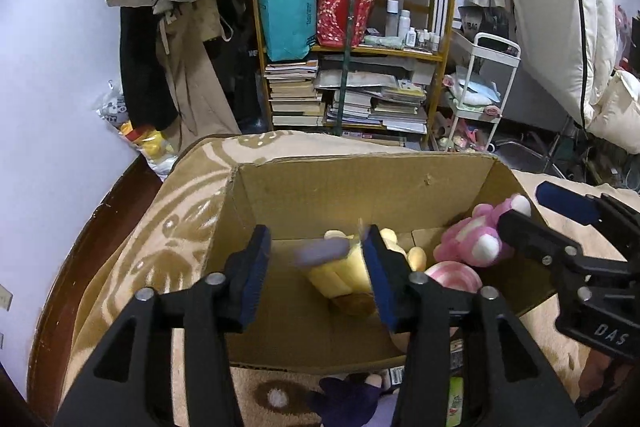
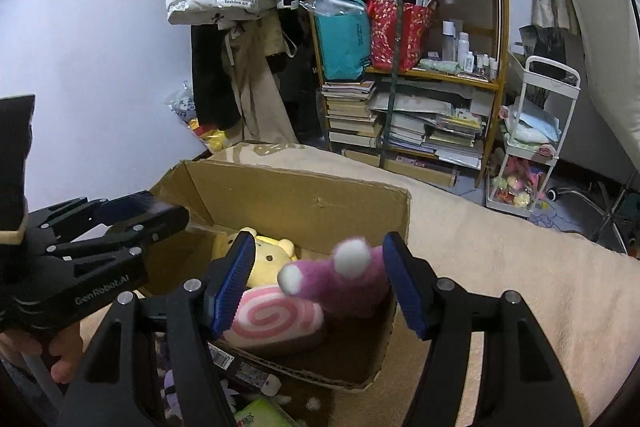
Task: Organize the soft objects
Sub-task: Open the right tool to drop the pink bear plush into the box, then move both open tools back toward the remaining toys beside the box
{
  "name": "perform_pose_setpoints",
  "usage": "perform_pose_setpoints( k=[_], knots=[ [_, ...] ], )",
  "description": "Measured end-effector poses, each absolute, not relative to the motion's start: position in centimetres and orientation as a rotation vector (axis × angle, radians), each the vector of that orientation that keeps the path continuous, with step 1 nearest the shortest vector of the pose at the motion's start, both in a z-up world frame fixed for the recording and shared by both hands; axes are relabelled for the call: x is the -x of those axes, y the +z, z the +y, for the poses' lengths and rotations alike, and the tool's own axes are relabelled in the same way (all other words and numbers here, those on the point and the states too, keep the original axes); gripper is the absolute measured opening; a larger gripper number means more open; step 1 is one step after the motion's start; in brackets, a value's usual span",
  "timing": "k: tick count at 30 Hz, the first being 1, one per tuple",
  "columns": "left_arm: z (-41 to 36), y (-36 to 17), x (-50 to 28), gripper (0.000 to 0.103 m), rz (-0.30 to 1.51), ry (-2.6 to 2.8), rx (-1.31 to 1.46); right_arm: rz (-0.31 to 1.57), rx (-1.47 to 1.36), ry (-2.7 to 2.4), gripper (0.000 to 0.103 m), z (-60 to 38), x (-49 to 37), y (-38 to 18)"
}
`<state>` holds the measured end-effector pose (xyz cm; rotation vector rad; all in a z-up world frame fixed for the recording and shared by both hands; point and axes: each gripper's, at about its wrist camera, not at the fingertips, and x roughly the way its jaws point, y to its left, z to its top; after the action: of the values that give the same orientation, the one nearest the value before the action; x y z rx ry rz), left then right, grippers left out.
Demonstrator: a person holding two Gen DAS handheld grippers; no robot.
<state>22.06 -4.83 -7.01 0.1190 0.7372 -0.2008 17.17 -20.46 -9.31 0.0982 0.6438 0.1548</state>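
Observation:
An open cardboard box (image 1: 340, 183) (image 2: 304, 195) sits on a beige blanket. Inside lie a yellow bear plush (image 1: 340, 275) (image 2: 268, 259), a pink swirl cushion (image 1: 456, 277) (image 2: 272, 319) and a pink plush with white paws (image 1: 476, 235) (image 2: 348, 279). My left gripper (image 1: 316, 275) is open above the box, with a blurred purple shape between its fingers over the yellow plush. My right gripper (image 2: 316, 283) is open around the pink plush, which looks blurred; whether the pads touch it I cannot tell. Each gripper shows in the other's view: the right (image 1: 560, 227), the left (image 2: 132, 215).
A purple plush (image 1: 352, 399) and packaged items (image 2: 256, 415) lie on the blanket in front of the box. Behind stand a wooden bookshelf (image 1: 352, 47) with books and bags, hanging coats (image 1: 180, 47), and a white trolley (image 2: 532, 139). A dark wooden edge (image 1: 80, 251) borders the left.

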Motion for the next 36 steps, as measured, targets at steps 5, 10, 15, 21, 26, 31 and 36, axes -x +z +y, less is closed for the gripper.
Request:
perform_pose_setpoints(
  k=[5, 10, 15, 21, 26, 31, 36],
  knots=[
    [-3.8, -6.2, -21.6, 0.071, 0.732, -0.193, -0.081, 0.624, -0.126, 0.133, 0.088, -21.1, -16.5, -8.7],
    [-2.9, -5.5, -20.5, 0.082, 0.73, -0.183, -0.053, 0.623, -0.149, 0.11, 0.103, -21.6, -15.2, -8.1],
    [-2.9, -4.7, -18.5, 0.09, 0.721, -0.184, -0.075, 0.642, -0.181, 0.105, 0.103, -22.1, -13.6, -7.6],
    [-2.5, -4.0, -15.6, 0.092, 0.728, -0.184, -0.072, 0.632, -0.172, 0.094, 0.103, -21.7, -11.1, -6.4],
    [-1.7, -3.9, -13.2, 0.092, 0.745, -0.186, -0.04, 0.625, -0.161, 0.099, 0.103, -21.0, -8.7, -5.7],
    [-1.2, -3.5, -10.7, 0.092, 0.742, -0.172, -0.048, 0.631, -0.151, 0.104, 0.103, -20.2, -6.7, -5.5],
    [-0.6, -2.5, -8.7, 0.092, 0.731, -0.16, -0.027, 0.623, -0.123, 0.102, 0.103, -20.0, -5.0, -5.0]
  ],
)
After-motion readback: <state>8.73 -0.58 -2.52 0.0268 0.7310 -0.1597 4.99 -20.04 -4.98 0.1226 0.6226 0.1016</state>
